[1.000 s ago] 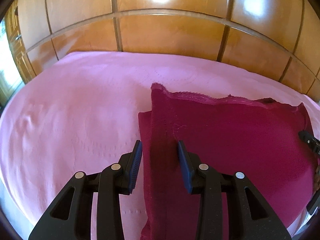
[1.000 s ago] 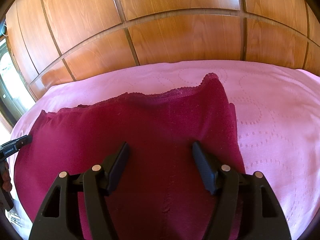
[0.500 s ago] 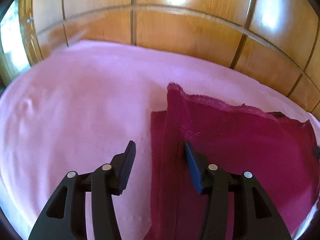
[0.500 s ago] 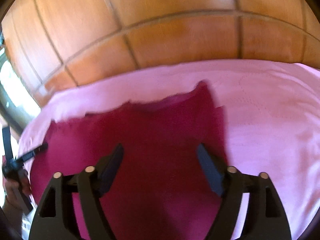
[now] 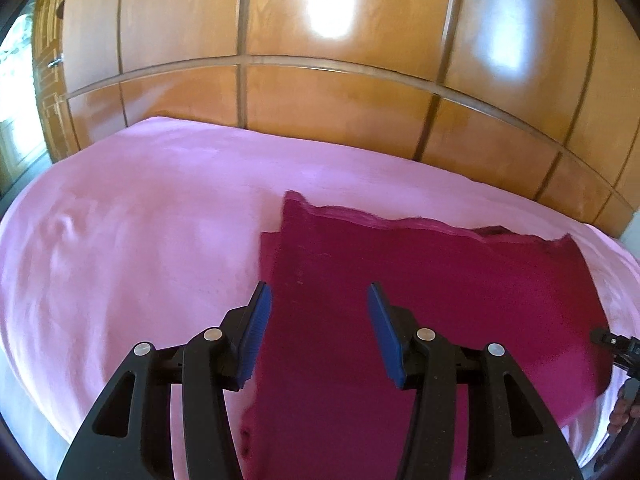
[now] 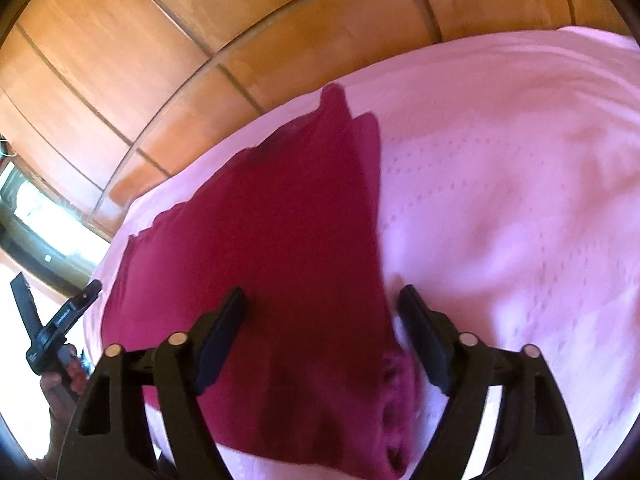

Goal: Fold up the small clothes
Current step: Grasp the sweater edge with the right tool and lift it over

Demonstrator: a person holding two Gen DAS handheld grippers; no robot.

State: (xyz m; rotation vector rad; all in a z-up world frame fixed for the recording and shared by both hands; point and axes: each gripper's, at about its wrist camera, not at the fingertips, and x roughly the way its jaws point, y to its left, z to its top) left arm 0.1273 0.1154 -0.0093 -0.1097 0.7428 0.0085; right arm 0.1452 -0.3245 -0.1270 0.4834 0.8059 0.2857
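A dark red garment [image 5: 420, 280] lies flat on the pink bedspread [image 5: 140, 240], with a folded strip along its left side. My left gripper [image 5: 318, 296] is open and empty, above the garment's left part. In the right wrist view the same garment [image 6: 280, 240] fills the middle, its right edge running down between the fingers. My right gripper [image 6: 322, 300] is open and empty above the garment's near right edge. The tip of the right gripper shows at the right rim of the left view [image 5: 612, 340]; the left gripper shows at the left rim of the right view [image 6: 60, 320].
A glossy wooden panelled wall [image 5: 320, 92] stands right behind the bed. A bright window [image 6: 36, 208] is at the far left. The bedspread [image 6: 500, 200] spreads wide to the right of the garment and to its left.
Both grippers have pulled back and opened wider. The right gripper has swung and tilted towards the garment's right edge. The garment has stayed in place.
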